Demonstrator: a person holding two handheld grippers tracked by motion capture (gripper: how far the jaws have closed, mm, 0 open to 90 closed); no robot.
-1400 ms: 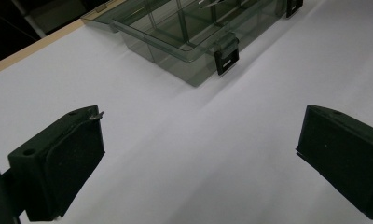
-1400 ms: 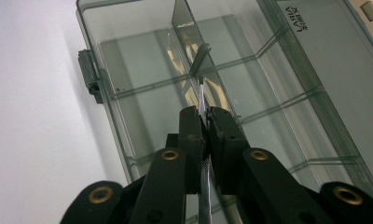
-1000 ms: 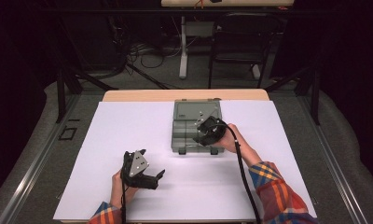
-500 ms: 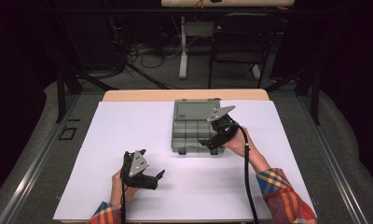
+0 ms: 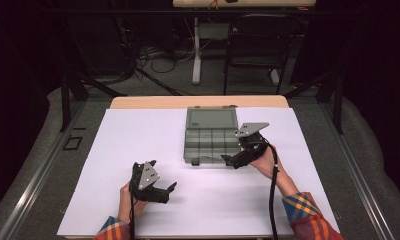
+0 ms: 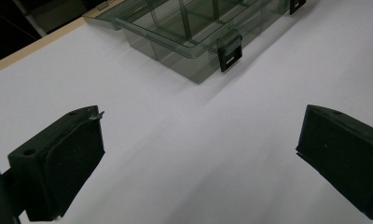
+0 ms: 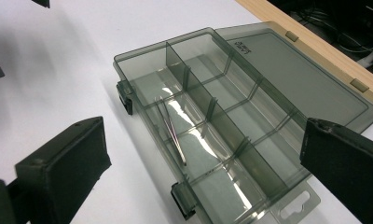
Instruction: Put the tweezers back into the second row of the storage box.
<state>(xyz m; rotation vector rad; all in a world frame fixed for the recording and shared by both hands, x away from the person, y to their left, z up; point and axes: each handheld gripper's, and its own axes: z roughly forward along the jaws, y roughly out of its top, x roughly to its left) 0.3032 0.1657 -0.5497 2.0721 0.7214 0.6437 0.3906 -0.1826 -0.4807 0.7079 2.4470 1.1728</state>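
A smoky transparent organizer box [image 5: 211,142] lies open at the table's far middle, its lid [image 5: 211,119] folded back flat. In the right gripper view, slim metal tweezers [image 7: 171,131] rest slanted across a divider in the box [image 7: 240,116], near the latch side. My right gripper [image 5: 232,159] hovers at the box's front right corner. Its jaws have just been opening and now stand wide apart with nothing held [image 7: 208,149]. My left gripper [image 5: 169,192] rests on the white sheet at the front left, open and empty [image 6: 198,140], with the box [image 6: 194,28] farther off.
A white sheet [image 5: 138,150] covers the table, and a strip of wood [image 5: 148,102] shows along the far edge. Two black latches [image 7: 125,97] stick out from the box's front wall. Behind the table stand a chair [image 5: 258,45] and cables in the dark.
The right gripper has drawn back from over the box toward its front right corner, and its jaws have spread. The left gripper has stayed put.
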